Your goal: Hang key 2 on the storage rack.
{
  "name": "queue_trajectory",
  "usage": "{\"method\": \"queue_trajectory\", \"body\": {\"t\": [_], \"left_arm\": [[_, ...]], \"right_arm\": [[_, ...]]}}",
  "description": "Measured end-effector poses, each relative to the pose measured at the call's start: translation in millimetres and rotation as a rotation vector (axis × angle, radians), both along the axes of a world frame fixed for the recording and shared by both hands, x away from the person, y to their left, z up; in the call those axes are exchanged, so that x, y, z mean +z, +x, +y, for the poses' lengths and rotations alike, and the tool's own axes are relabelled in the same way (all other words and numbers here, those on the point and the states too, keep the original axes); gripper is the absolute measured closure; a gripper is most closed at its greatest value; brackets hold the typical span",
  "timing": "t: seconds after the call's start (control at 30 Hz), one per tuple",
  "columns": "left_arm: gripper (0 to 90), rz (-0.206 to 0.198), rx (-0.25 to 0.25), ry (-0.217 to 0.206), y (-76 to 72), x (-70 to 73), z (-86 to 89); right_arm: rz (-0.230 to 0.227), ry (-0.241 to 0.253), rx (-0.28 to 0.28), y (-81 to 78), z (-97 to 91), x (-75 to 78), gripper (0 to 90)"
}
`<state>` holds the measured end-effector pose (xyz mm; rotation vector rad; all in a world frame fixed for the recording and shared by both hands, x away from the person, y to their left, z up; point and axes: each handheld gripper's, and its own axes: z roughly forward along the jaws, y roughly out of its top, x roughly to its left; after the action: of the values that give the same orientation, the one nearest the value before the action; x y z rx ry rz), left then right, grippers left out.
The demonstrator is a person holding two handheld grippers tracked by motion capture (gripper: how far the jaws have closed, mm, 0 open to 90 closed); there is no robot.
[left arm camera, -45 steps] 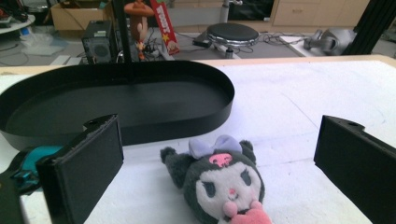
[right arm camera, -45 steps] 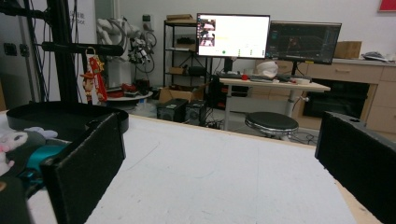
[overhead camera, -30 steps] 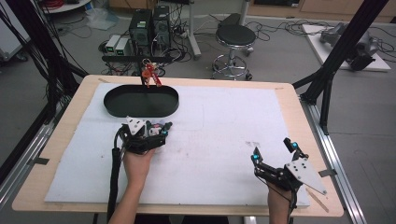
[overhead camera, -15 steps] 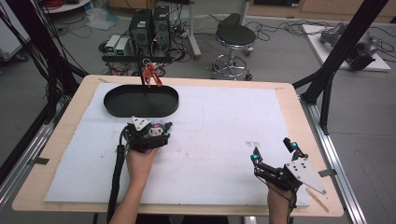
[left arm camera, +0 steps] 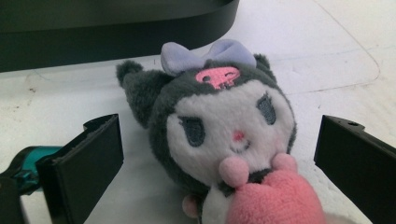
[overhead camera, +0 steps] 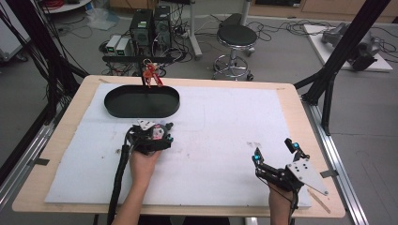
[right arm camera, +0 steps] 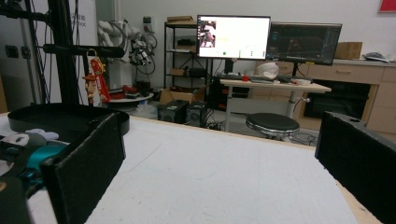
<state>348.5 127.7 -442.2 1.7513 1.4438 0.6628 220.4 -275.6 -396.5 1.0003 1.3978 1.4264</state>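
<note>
A small plush toy (left arm camera: 224, 126) with a dark grey hood, white face, lilac bow and pink heart lies on the white mat just in front of a black oval tray (left arm camera: 116, 32). My left gripper (left arm camera: 219, 140) is open, one jaw on each side of the toy and neither touching it. In the high view the left gripper (overhead camera: 155, 133) sits just below the tray (overhead camera: 141, 115), with the plush (overhead camera: 160, 133) at its tip. My right gripper (overhead camera: 275, 151) rests open over the mat at the front right, holding nothing, and stands open in its own view too (right arm camera: 219, 154).
A red figure keychain (overhead camera: 150, 75) hangs from a black bar behind the tray, and shows again as the keychain (right arm camera: 95, 79) above the tray (right arm camera: 65, 116). The white mat (overhead camera: 225, 122) covers most of the wooden table. A stool (overhead camera: 237, 37) and computers stand beyond the far edge.
My left gripper has edged slightly forward toward the tray and turned a little around the plush. The right gripper has stayed where it was.
</note>
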Motion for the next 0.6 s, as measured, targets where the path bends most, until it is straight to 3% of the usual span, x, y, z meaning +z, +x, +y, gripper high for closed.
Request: {"method": "queue_trajectory", "body": {"t": [0.17,0.23,0.6], "left_arm": [[3.6,0.021,0.005,0.016,0.1,-1.8,-0.7],[10.9,0.016,0.011,0.017,0.1,-2.5,-1.8],[32.9,0.023,-0.014,0.012,-0.8,-1.1,-1.0]], "right_arm": [[-0.001,0.001,-0.001,0.0,-0.1,0.0,0.8],[0.0,0.0,0.0,0.0,0.0,0.0,0.8],[-0.003,0.004,-0.001,-0.3,-0.6,0.2,0.8]]}}
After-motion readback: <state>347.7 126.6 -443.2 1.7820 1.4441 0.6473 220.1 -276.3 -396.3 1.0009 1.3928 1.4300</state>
